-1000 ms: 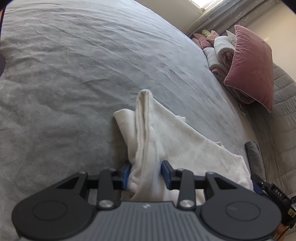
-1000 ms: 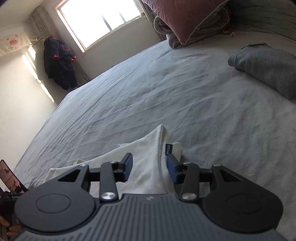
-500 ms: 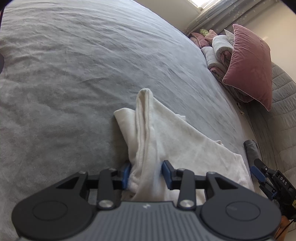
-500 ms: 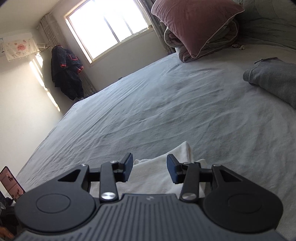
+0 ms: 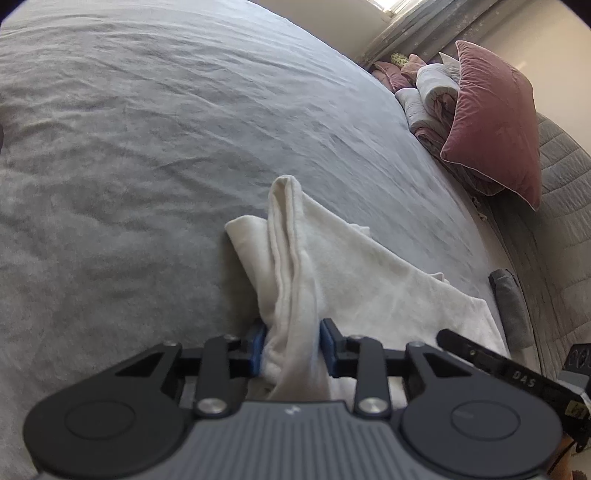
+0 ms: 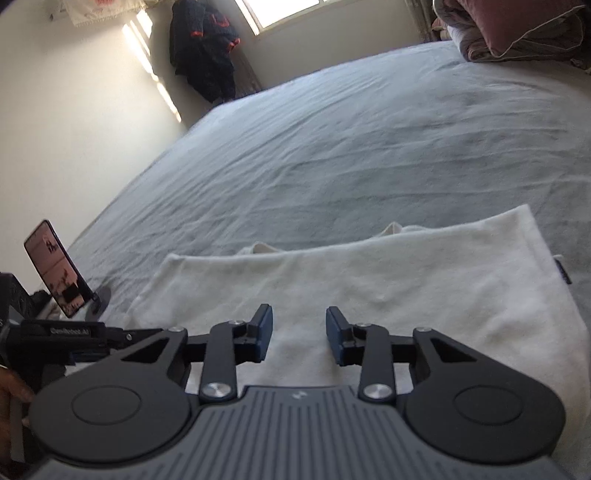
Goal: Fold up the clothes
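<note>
White garment (image 5: 354, 273) bunched fold clamped by left gripper (image 5: 291, 345) (jaws just narrowed); right gripper (image 6: 299, 334) held released above garment, also just narrowed.

A wide bed (image 6: 369, 147) under a rumpled grey sheet fills the room. A pink velvet pillow (image 5: 495, 118) leans on rolled bedding (image 5: 432, 92) at its head. Sun pours through a window (image 6: 284, 11) onto pale walls (image 6: 74, 129); a dark jacket (image 6: 205, 48) hangs beside it.
</note>
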Available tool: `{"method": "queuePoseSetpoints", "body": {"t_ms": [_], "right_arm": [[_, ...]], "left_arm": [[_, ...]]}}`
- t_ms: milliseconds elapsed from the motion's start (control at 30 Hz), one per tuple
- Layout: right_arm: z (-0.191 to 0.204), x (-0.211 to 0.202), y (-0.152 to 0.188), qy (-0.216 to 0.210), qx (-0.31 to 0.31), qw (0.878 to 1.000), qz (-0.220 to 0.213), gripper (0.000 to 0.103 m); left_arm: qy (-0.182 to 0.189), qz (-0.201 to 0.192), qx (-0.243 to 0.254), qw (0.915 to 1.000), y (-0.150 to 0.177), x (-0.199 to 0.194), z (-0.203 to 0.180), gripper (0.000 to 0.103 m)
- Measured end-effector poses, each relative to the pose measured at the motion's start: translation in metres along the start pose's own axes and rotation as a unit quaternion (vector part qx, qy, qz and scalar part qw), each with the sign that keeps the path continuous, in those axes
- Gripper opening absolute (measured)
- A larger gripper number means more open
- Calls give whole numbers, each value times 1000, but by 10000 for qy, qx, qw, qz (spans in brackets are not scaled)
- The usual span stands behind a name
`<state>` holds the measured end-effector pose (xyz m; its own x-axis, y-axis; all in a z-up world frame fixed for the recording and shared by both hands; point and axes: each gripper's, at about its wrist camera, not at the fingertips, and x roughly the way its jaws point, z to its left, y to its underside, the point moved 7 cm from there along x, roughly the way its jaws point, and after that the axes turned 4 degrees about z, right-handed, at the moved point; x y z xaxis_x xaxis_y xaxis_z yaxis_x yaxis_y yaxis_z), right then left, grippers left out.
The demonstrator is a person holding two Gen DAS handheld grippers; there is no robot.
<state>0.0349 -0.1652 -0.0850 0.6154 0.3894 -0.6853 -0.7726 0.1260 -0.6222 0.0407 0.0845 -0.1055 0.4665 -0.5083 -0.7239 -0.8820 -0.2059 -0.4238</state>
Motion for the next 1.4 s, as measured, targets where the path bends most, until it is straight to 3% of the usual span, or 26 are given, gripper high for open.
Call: {"method": "queuePoseSetpoints", "body": {"t_ms": [33,133,633,800,967,1233,1400], "right_arm": [[0,6,3,116,-112,9998,111,25],[1,8,7,219,-412,9987,210,23],[-5,6,9,-24,-220,9996,174,22],[-16,-4,3,-466,526,9973,199,32],[-36,-20,-3,-860,1371,9867,113,40],[-75,-56,-11,-1321,2317,9634,-267,48],[-96,-70,-12,-1492,2758,9488,-386,50]], "left_arm": [[22,4,7,10000,0,0,0,27],[149,-56,-29,9999,-1,-6,-1,23],[859,-816,721,9903,-8,-49,-78,20],[1139,-911,918,9850,-5,-48,-111,20],[1481,-903,1159,9780,-1,-38,-144,23],[2123,-469,1470,9650,20,-8,-181,35],[2558,-256,1622,9527,32,-4,-194,36]]}}
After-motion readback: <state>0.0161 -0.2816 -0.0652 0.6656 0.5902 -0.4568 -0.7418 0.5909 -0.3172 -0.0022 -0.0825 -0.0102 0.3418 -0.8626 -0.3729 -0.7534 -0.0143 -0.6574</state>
